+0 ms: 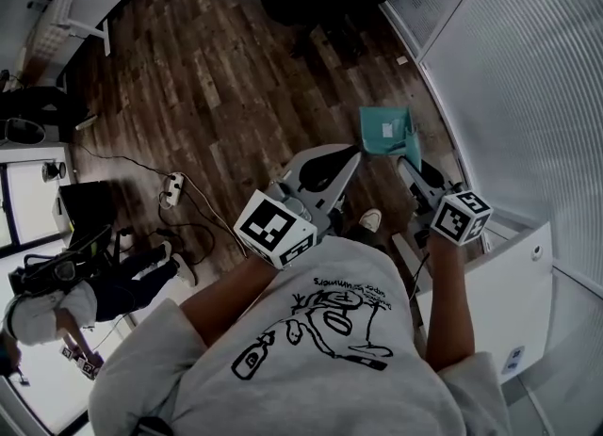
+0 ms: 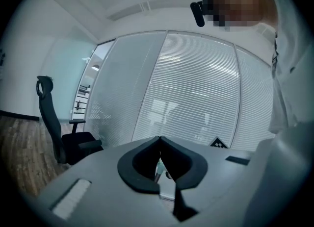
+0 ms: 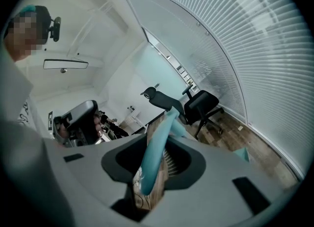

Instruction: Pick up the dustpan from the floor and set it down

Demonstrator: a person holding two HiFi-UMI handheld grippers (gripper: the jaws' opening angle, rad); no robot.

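Dark, streaky wood planks formed the floor [image 1: 207, 95]; a glass wall [image 1: 528, 95] lined with fine horizontal slats ran beside it; a black padded office chair [image 3: 203, 104] stood near that wall; the teal plastic dustpan [image 1: 386, 130], flat and squarish, hung above the floor; the right gripper [image 1: 411, 166] clamped its smooth rounded handle [image 3: 156, 152]; the left gripper [image 2: 159, 141], matte grey, had its jaws pressed together on nothing.

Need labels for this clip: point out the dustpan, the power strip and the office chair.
dustpan [image 1: 384, 129], head view, on its teal pan.
power strip [image 1: 171, 189], head view, on its white body.
office chair [image 2: 83, 141], left gripper view, on its black seat.
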